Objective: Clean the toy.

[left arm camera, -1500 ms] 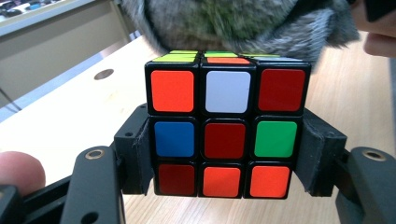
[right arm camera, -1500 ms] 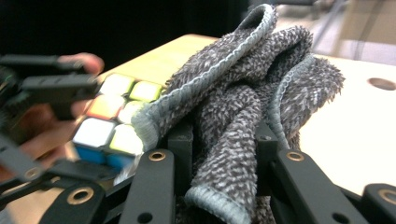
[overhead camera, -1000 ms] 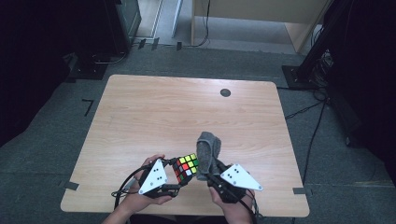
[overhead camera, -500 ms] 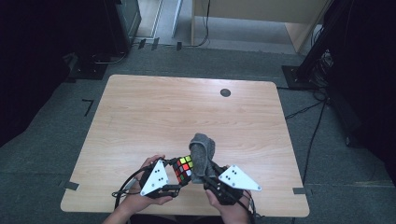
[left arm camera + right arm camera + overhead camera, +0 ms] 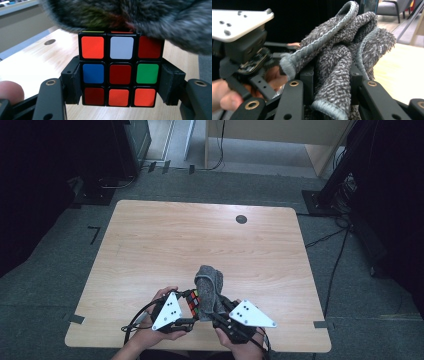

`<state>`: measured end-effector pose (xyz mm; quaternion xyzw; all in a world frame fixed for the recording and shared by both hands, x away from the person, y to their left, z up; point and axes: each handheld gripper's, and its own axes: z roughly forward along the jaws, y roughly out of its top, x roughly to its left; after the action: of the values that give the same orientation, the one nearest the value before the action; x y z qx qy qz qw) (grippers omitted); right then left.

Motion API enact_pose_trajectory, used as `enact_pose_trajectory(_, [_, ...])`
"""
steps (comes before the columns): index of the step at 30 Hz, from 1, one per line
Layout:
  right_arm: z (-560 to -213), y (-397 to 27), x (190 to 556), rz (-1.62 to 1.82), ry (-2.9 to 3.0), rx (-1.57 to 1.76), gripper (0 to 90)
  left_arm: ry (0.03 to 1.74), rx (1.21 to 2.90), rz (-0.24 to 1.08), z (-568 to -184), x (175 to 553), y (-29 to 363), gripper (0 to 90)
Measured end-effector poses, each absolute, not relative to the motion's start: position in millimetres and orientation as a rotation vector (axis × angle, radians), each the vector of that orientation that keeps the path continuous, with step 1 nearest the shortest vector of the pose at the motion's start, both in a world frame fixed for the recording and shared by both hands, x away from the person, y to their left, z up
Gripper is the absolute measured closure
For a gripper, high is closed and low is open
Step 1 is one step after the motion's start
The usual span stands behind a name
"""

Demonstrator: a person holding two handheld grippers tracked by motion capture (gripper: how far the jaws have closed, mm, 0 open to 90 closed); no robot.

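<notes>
At the table's (image 5: 150,245) near edge, our left gripper (image 5: 120,82) clamps the Rubik's cube (image 5: 120,75) by 2 opposite sides. Our right gripper (image 5: 332,82) pinches the bunched grey cloth (image 5: 342,57), draped over the cube's top. We judge wiping underway; next we rub the cloth across 1 face.

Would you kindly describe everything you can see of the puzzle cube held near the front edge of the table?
The puzzle cube is a scrambled three-by-three cube with black plastic edges and glossy stickers. The face toward the left gripper view shows orange, white and red on top, blue, red and green in the middle, red and two orange below. It sits upright above the wooden table, clamped at both sides by the left hand-held gripper. The grey fluffy cloth lies against its top.
</notes>
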<state>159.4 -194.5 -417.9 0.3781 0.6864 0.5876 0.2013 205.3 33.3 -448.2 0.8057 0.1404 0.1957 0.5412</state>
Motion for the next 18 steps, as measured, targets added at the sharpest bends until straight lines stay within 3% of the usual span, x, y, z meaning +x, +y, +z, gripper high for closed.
enact_pose_trajectory(8, [-420.0, -228.1, 173.5, 1.529, 1.839, 1.228, 67.8, 0.368, 1.888, 0.454, -448.8, 212.3, 40.8, 33.9])
enact_pose_trajectory(14, [-403.6, -197.0, 156.0, 1.63, 1.935, 1.02, 66.9, 0.326, 1.918, 0.449, -452.1, 205.4, 29.2, 33.9])
enact_pose_trajectory(18, [-412.6, -192.7, 158.1, 1.641, 1.952, 1.006, 66.4, 0.327, 1.916, 0.461, -447.9, 203.7, 31.1, 33.8])
